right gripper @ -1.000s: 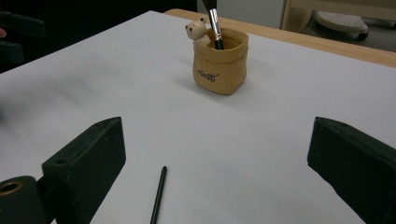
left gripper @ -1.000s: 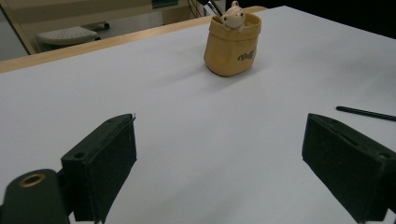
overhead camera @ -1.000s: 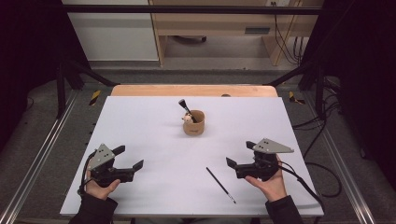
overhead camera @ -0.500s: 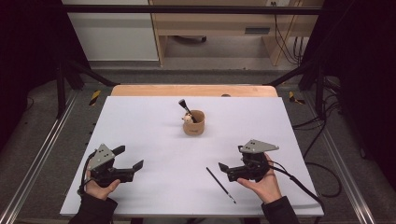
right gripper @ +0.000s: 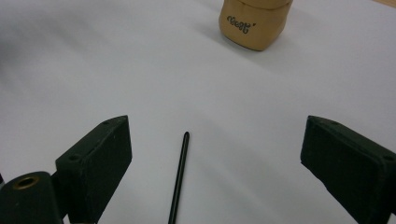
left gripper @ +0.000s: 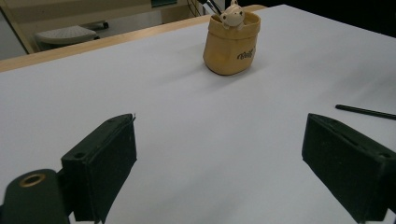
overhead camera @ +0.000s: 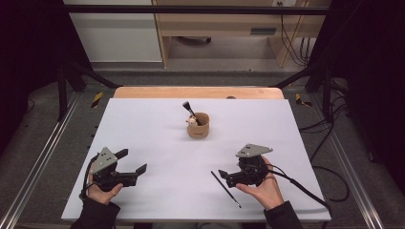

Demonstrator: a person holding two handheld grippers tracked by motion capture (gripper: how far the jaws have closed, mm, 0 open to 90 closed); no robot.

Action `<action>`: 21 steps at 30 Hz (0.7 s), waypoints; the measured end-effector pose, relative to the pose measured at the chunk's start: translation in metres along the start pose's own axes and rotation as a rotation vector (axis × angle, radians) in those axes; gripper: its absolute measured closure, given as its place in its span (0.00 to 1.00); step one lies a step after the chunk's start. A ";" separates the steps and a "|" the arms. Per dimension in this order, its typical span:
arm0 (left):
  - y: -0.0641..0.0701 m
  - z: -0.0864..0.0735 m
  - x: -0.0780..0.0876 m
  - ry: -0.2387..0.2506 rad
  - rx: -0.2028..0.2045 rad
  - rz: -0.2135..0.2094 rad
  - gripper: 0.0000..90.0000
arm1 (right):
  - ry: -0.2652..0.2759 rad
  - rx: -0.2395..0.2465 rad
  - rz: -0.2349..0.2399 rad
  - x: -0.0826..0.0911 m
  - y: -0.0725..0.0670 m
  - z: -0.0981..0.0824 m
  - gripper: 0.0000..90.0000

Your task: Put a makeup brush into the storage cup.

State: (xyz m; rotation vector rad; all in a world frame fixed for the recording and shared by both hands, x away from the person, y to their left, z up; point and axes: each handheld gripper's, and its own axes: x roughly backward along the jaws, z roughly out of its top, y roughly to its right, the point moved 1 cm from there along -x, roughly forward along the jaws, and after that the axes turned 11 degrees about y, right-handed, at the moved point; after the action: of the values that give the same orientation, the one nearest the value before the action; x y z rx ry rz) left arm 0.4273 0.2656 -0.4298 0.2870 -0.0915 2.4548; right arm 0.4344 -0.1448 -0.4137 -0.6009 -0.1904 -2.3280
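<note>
A thin black pen (overhead camera: 226,189) lies flat on the white table (overhead camera: 157,119), near the front right. In the right gripper view the pen (right gripper: 180,177) rests on the table between my wide-set jaws, touching neither pad. My right gripper (overhead camera: 228,172) hovers low by the pen's far end; its jaws have just been closing a little and still stand open. A tan fabric cup (overhead camera: 198,125) with a small figure and a black brush (overhead camera: 188,110) in it stands mid-table. My left gripper (overhead camera: 133,161) rests open at the front left, with nothing between its jaws.
A wooden strip (overhead camera: 198,92) borders the table's far edge. Metal rails (overhead camera: 43,157) run along both sides. A cable (overhead camera: 305,188) trails from the right gripper off the table's right edge. In the left gripper view the cup (left gripper: 231,44) is ahead and the pen (left gripper: 364,112) to the right.
My right gripper has moved left across the table, up to the pen's far end. The left gripper, the cup and the pen have stayed put.
</note>
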 end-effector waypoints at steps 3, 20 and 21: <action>0.001 0.000 -0.001 -0.001 0.001 0.000 0.10 | -0.018 0.001 0.008 -0.001 -0.001 0.000 0.12; 0.001 0.001 0.000 0.001 -0.005 -0.001 0.10 | -0.147 0.040 0.035 -0.023 -0.018 -0.002 0.22; 0.001 0.001 0.000 0.002 -0.006 0.000 0.10 | -0.156 0.043 0.038 -0.024 -0.018 -0.002 0.24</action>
State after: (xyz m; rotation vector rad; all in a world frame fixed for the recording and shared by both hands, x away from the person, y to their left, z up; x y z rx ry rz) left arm 0.4264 0.2647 -0.4292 0.2827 -0.0976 2.4540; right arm 0.4366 -0.1176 -0.4263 -0.7584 -0.2976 -2.2361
